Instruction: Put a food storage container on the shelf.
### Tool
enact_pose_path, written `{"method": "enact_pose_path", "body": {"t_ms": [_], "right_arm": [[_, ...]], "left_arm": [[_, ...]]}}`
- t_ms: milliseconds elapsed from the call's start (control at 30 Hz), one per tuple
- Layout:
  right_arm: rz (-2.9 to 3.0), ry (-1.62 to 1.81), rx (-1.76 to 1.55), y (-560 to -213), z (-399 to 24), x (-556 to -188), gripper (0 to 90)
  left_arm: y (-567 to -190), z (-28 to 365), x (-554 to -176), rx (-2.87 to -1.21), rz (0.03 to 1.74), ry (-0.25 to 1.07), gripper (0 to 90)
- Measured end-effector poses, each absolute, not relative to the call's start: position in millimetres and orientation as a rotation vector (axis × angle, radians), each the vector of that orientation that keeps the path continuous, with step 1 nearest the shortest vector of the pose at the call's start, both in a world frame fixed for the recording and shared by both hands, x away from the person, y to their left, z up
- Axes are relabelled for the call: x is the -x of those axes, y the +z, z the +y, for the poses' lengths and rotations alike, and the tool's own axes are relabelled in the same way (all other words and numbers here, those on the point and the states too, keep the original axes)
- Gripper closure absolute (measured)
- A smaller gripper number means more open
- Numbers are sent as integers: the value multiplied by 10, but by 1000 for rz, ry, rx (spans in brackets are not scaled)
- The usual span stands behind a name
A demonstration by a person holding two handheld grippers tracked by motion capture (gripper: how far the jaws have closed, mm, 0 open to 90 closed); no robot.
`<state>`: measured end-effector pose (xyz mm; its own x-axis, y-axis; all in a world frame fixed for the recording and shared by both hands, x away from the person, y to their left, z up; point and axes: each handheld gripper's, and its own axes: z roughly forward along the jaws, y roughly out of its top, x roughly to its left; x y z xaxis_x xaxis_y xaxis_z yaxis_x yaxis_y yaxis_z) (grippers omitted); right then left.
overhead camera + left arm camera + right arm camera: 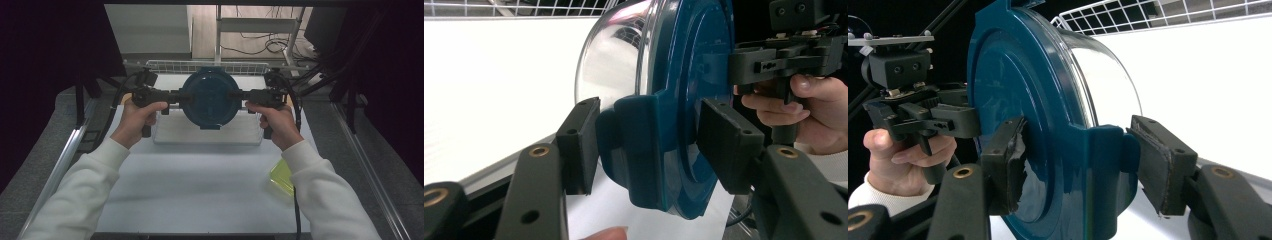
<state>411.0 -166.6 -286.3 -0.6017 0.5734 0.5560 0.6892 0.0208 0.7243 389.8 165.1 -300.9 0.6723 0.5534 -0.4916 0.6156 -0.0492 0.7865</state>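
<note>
You've got the round glass container w/ dark blue lid [210,97] held up between both grippers, above the far part of the white table [200,185], over a clear tray [207,132] and in front of a wire rack [200,65]. It's tipped on edge, lid facing you.

Your left gripper [172,96] clamps the lid's side tab on the container's left; in the left gripper view [649,145] its jaws sit about half apart, one pad on each face of the tab. Your right gripper [246,95] does the same on the opposite tab; in the right gripper view [1075,165] the pads press both sides, approx. mid-width.

A yellow-green sponge [282,176] lies on the table near your right sleeve.
</note>
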Motion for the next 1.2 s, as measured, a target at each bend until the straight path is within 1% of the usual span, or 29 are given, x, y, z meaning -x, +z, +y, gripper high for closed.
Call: {"method": "enact_pose_path", "body": {"t_ms": [467,1200], "right_arm": [[-2167,-1655,1344,-2835,-1664,-4269,411],[-2115,-1638,1338,-2801,-1641,-4772,411]], "left_arm": [[-2962,1648,-4073,-1710,957,-73,439],[-2867,1699,-4501,-1703,991,-72,447]]}}
